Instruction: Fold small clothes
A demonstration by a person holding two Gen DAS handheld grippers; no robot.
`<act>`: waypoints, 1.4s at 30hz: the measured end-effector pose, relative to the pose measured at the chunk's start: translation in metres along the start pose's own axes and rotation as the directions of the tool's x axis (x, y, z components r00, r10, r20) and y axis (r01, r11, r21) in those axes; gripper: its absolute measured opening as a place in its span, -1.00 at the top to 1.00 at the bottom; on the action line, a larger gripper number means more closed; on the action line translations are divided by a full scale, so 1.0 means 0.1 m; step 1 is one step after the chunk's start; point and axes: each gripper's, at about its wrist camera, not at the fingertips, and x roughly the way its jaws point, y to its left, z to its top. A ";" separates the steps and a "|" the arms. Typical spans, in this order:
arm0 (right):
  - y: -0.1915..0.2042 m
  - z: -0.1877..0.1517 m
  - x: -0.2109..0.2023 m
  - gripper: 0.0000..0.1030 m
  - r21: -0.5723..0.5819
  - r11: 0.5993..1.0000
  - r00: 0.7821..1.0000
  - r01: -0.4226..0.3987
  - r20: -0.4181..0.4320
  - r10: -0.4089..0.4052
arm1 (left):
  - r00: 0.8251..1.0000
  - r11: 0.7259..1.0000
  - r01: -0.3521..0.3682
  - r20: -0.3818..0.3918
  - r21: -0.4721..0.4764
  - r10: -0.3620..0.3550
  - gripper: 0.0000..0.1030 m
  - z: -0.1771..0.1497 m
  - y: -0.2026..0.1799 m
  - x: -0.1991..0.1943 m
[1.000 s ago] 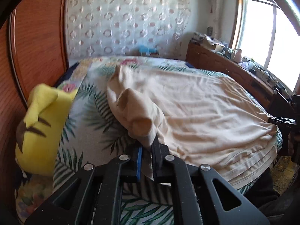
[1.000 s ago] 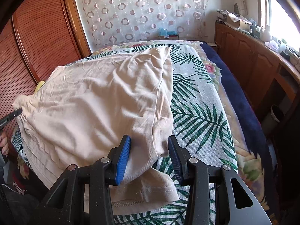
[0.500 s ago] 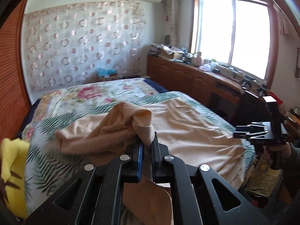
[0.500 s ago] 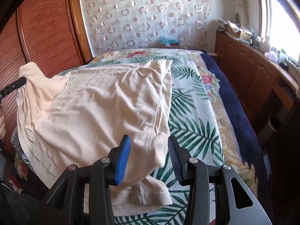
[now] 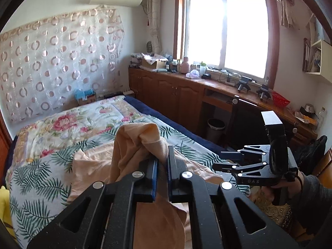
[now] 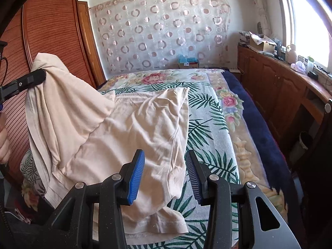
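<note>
A beige garment point(image 6: 132, 132) lies spread on the leaf-print bedspread point(image 6: 209, 143). My left gripper point(image 5: 162, 161) is shut on a bunched corner of the garment point(image 5: 143, 137) and holds it lifted above the bed; it also shows at the left of the right wrist view point(image 6: 39, 75), with the cloth draping down from it. My right gripper point(image 6: 165, 166) is open and empty, its blue pads either side of the garment's near right edge, just above it. It shows in the left wrist view point(image 5: 222, 159) at the right.
A wooden wardrobe point(image 6: 51, 47) stands left of the bed. A wooden counter with cabinets point(image 5: 178, 91) runs along the window wall. A bin point(image 5: 215, 127) stands beside the bed. A yellow soft toy point(image 5: 4, 205) lies at the bed's left edge.
My left gripper has lifted the garment's corner up off the bed and swung toward the right. The cloth now hangs from it. My right gripper stayed open over the near edge.
</note>
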 end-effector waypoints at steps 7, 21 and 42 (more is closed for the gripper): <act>-0.05 -0.04 0.02 0.17 0.013 1.000 1.000 0.001 -0.015 -0.001 | 0.998 0.998 -0.058 -0.020 -0.008 0.058 -0.10 -0.04 0.12 0.00; 0.21 0.16 0.18 0.17 -0.054 0.998 0.999 -0.032 -0.029 0.030 | 0.961 0.947 -0.275 -0.066 -0.165 0.268 -0.38 -0.59 0.89 -0.22; 0.80 0.57 0.49 -0.32 -0.202 0.976 0.996 -0.086 -0.022 0.084 | 0.916 0.879 -0.401 -0.094 -0.260 0.390 -0.38 -0.88 1.47 -0.60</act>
